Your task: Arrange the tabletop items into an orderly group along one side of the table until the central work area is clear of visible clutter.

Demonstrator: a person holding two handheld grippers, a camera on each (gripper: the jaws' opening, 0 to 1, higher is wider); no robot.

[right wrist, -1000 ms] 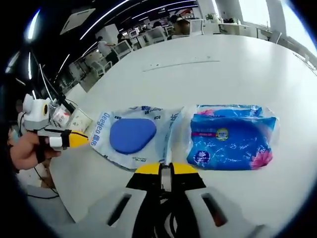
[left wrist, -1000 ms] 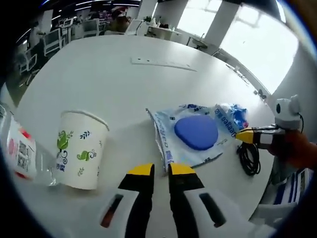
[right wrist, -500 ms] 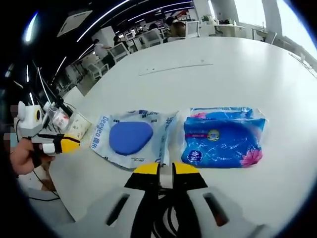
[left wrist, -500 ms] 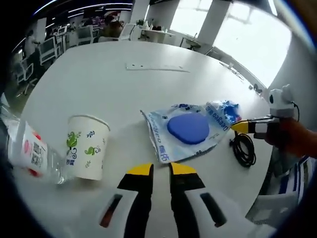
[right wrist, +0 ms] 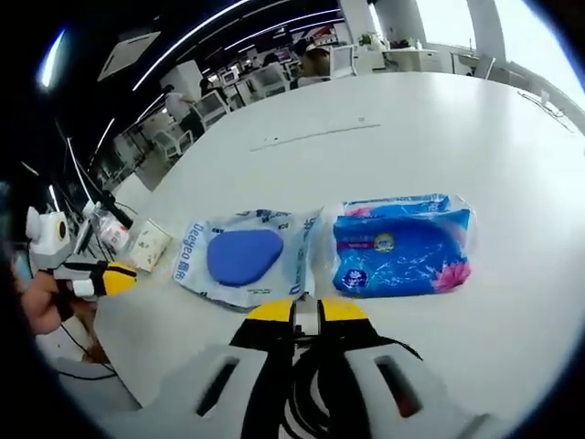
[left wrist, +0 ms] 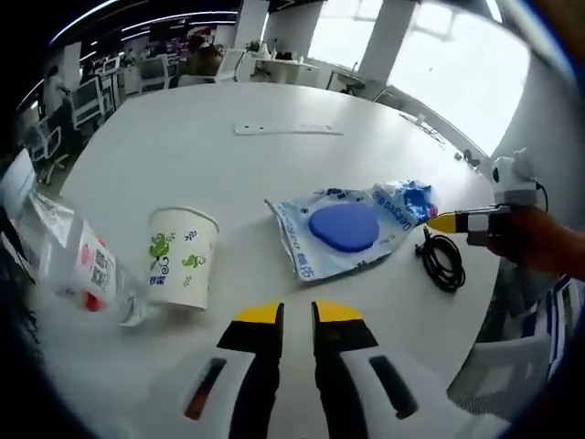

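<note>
A white paper cup (left wrist: 181, 256) with green leaf print stands on the round white table (left wrist: 174, 137), left of my left gripper (left wrist: 297, 315), whose jaws are shut on nothing. A clear plastic bottle (left wrist: 78, 265) lies beside the cup. Ahead lie a clear pack with a blue oval (left wrist: 343, 229) and a blue tissue pack (left wrist: 407, 197). A coiled black cable (left wrist: 441, 261) rests under my right gripper (left wrist: 441, 221). In the right gripper view my right gripper (right wrist: 307, 311) is shut and empty, just short of the oval pack (right wrist: 242, 256) and tissue pack (right wrist: 398, 256), with the cable (right wrist: 315, 384) beneath it.
A thin strip (left wrist: 288, 130) lies flat on the far part of the table. A hand (left wrist: 539, 242) holds the right gripper at the table's edge. The left gripper (right wrist: 114, 277) is near the cup (right wrist: 146, 245). Office chairs and desks stand beyond the table.
Both views have drawn back a little, so the packs and cup look smaller and more of the bottle shows. Nothing on the table has moved; both jaws stay shut.
</note>
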